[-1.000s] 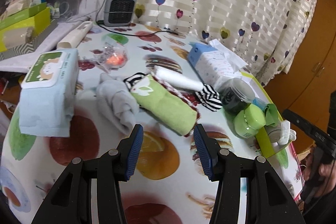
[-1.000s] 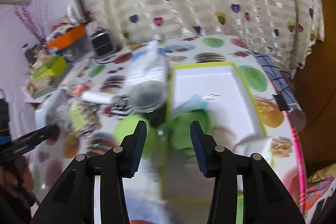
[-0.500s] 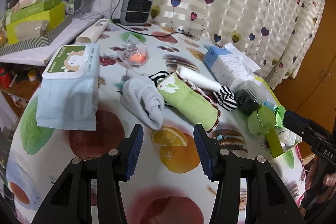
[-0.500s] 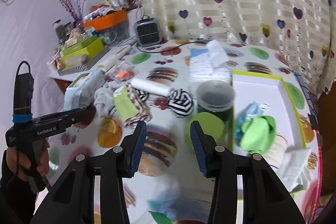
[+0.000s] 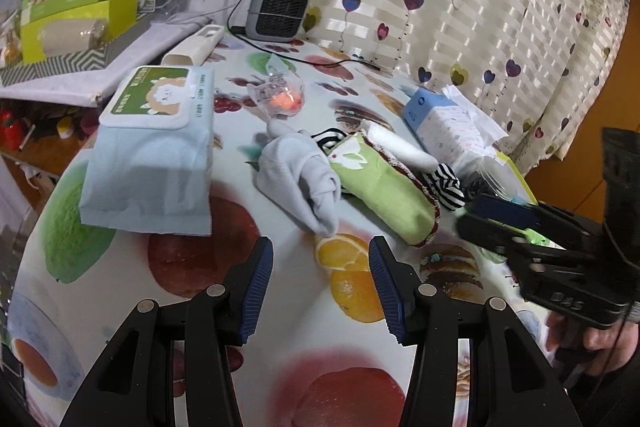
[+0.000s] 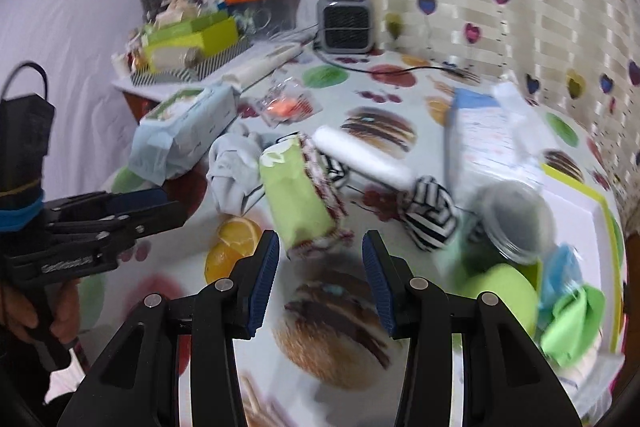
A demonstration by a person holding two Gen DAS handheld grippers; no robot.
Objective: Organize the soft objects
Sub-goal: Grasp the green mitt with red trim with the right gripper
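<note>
Left gripper (image 5: 321,285) and right gripper (image 6: 316,277) both hovered, jaws spread and empty, near the rolled green cloth with red-patterned edge (image 6: 298,197) on the fruit-print tablecloth (image 5: 192,267).

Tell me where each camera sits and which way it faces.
Left wrist: behind the open left claw, facing the grey cloth and wipes pack; the right claw shows at right.
Right wrist: behind the open right claw, facing the green roll; left claw at left.
Shared: green roll, heater.
</note>
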